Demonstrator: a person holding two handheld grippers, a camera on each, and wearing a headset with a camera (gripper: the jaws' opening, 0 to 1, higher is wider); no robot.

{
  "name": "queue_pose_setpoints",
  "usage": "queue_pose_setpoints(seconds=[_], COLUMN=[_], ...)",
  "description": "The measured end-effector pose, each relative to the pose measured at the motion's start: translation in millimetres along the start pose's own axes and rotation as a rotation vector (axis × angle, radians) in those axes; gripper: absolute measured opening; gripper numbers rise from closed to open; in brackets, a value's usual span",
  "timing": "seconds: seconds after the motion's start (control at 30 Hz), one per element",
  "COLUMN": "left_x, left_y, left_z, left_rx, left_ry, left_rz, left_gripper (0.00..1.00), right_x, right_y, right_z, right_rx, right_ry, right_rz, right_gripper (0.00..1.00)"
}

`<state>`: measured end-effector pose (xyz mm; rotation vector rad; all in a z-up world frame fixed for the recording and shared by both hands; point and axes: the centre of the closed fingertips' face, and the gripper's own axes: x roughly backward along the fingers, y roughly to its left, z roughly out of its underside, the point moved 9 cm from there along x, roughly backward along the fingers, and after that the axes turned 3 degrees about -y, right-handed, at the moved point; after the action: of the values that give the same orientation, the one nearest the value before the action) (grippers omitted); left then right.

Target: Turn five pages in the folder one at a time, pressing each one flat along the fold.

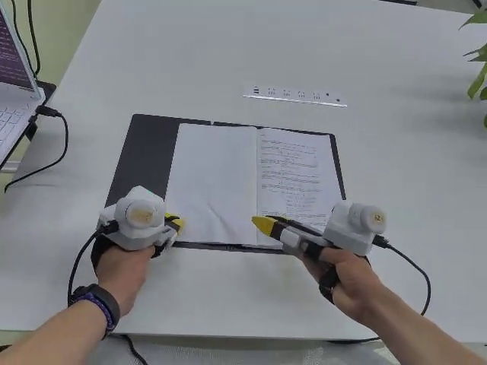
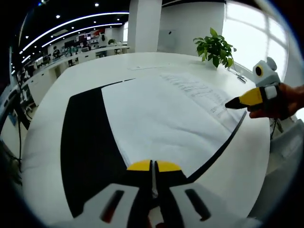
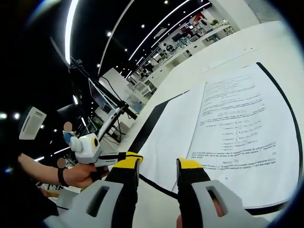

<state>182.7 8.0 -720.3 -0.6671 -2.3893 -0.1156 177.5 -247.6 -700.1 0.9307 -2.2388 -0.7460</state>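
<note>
Black folder lies open mid white tabletop: blank pg left, printed pg right. A laptop sits at the far-left edge. Your L claw is closed and empty at the folder's near-left edge. Your R claw is parted and empty, over the near edge by the fold. A socket strip lies beyond the folder.

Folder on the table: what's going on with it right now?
A person holds two grippers at the near edge of an open black folder on a white table. The left gripper is shut beside the blank left page; the right gripper is open near the fold, by the printed page. Neither grips a page.
</note>
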Motion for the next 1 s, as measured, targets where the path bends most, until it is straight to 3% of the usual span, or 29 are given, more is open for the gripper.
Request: queue_pose_setpoints(seconds=[0.1,0.27,0.57,0.8,1.0], left_x=[-1.6,-3.3,-4.8,-7.0,-7.6], left_y=[0.9,2.6,2.0,2.6,3.1], left_z=[0.9,3.3,5.5,7.3,7.7], left_rx=[-0.028,-0.026,-0.030,-0.027,-0.024], left_ry=[0.000,-0.013,-0.021,-0.026,-0.027], left_rz=[-0.008,-0.012,-0.008,-0.011,-0.010], left_gripper=[0.00,0.00,0.00,0.00,0.00], right_x=[-2.8,-9.8,-35.4,-55.1,-64.9], right_y=[-2.1,-6.3,-16.5,-36.8,-47.2], right_z=[-3.4,-12.3,-40.6,-63.9,-72.9], right_rx=[0.009,0.018,0.047,0.034,0.002], right_ry=[0.005,0.011,0.015,-0.035,-0.078], right_rz=[0.000,0.000,-0.019,0.001,0.020], right_gripper=[0.29,0.29,0.28,0.22,0.18])
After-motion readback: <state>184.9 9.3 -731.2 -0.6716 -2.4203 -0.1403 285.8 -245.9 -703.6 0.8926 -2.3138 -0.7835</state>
